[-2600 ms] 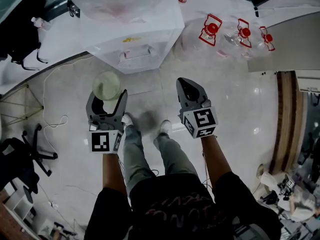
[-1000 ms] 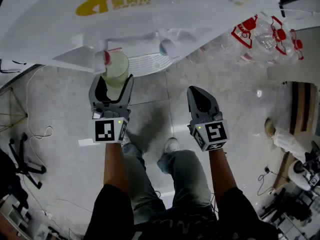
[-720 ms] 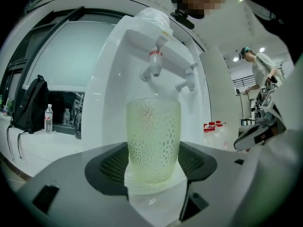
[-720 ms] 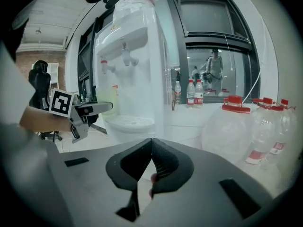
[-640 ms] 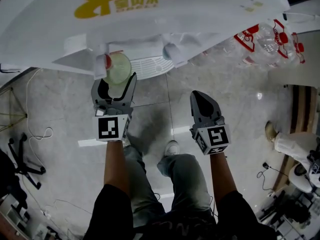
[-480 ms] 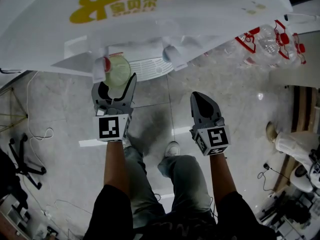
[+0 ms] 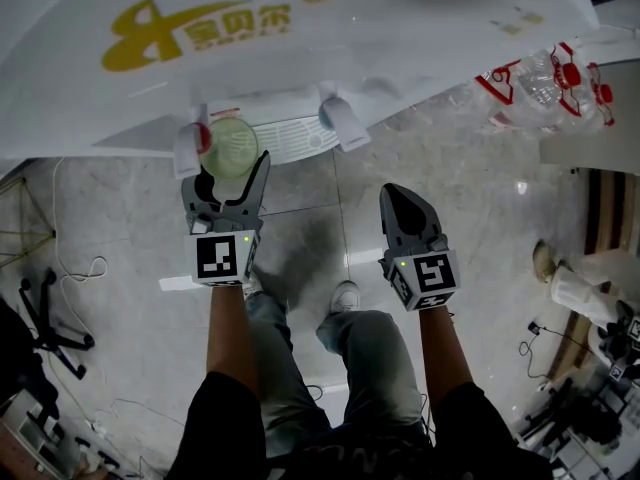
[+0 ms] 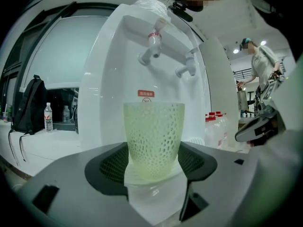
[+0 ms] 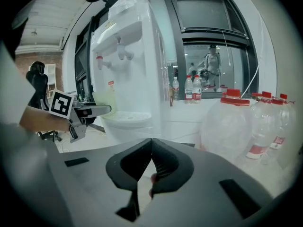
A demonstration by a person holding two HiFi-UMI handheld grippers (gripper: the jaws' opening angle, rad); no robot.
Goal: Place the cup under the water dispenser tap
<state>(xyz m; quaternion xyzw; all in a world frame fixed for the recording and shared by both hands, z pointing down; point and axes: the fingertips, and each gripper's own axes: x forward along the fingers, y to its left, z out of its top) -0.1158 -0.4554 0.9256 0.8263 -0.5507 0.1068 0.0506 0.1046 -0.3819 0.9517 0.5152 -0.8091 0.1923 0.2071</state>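
A pale green lattice cup (image 7: 230, 148) (image 8: 153, 138) stands upright in my left gripper (image 7: 226, 180) (image 8: 154, 167), which is shut on its lower part. The white water dispenser (image 7: 300, 28) (image 8: 142, 79) is right ahead; its red-capped tap (image 7: 193, 143) (image 8: 152, 44) hangs above and just beyond the cup, and a second tap (image 7: 336, 120) (image 8: 186, 68) is to the right. The drip tray (image 7: 292, 136) lies under the taps. My right gripper (image 7: 400, 203) (image 9: 150, 162) is shut on nothing, held back to the right of the dispenser (image 9: 125, 60).
Large clear water bottles with red labels (image 7: 530, 68) (image 9: 236, 126) stand on the floor at the right. A black office chair (image 7: 45, 313) and a white cable (image 7: 75, 258) lie at the left. My feet (image 7: 340, 293) are on grey floor tiles. A person (image 8: 260, 60) stands farther off.
I have stepped up to the dispenser since the earliest frame. Over the last second the left gripper has carried the cup forward and a little right, under the red-capped tap. The right gripper barely moved.
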